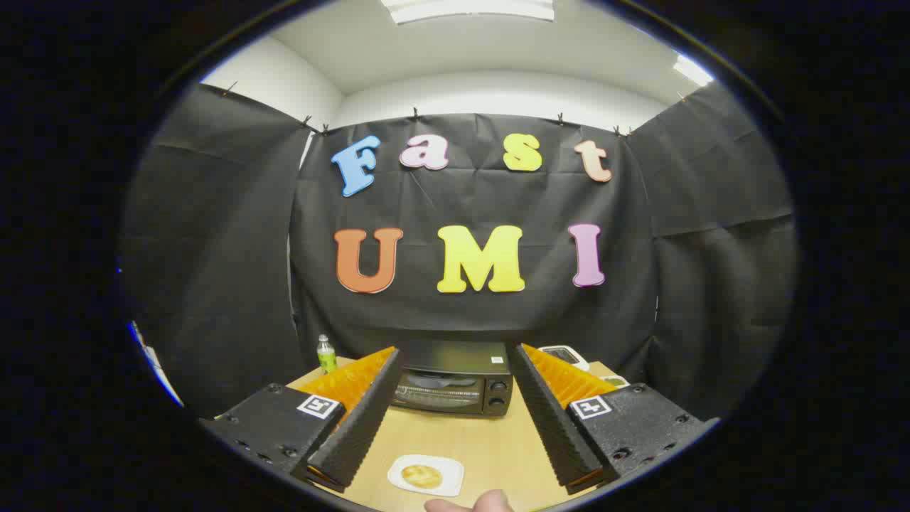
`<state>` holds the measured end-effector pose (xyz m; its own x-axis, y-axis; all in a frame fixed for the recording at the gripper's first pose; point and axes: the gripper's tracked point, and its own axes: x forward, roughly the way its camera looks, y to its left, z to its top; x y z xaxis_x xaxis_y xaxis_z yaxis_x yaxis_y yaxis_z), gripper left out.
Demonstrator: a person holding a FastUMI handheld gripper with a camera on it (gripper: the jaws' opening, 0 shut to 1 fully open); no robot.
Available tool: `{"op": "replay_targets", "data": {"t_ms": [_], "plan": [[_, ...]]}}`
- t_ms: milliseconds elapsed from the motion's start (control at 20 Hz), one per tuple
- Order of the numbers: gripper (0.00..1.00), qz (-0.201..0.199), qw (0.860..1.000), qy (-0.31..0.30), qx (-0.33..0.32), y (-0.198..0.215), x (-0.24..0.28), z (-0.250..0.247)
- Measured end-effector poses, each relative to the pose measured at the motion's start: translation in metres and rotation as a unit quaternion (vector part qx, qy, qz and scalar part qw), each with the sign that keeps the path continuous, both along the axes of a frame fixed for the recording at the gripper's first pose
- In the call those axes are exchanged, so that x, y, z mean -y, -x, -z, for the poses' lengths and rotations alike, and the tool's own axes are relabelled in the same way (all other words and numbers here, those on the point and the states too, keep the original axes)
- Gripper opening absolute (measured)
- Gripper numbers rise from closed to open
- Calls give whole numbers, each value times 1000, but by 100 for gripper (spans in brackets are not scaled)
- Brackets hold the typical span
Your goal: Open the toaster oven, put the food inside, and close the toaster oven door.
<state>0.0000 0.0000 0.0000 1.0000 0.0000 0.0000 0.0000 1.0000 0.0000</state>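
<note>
A black toaster oven (pixel 455 387) stands on the wooden table (pixel 490 441) beyond my fingers, its glass door closed and two knobs on its right side. Nearer to me, a white plate (pixel 426 474) holds a round golden piece of food (pixel 421 476), lying on the table between my fingers. My gripper (pixel 455 409) is held above the table, open wide, with nothing between its black ribbed fingers (pixel 359 419).
A small green bottle (pixel 326 354) stands at the table's far left corner. A white device (pixel 565 354) sits right of the oven, behind my right finger. A person's fingertips (pixel 473 503) show just below the plate. Black cloth walls enclose the table.
</note>
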Motion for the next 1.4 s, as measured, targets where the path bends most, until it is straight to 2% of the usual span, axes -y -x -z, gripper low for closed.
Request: {"op": "replay_targets", "data": {"t_ms": [1400], "plan": [[100, 19, 999, 27, 9, -12, -2, 2]]}}
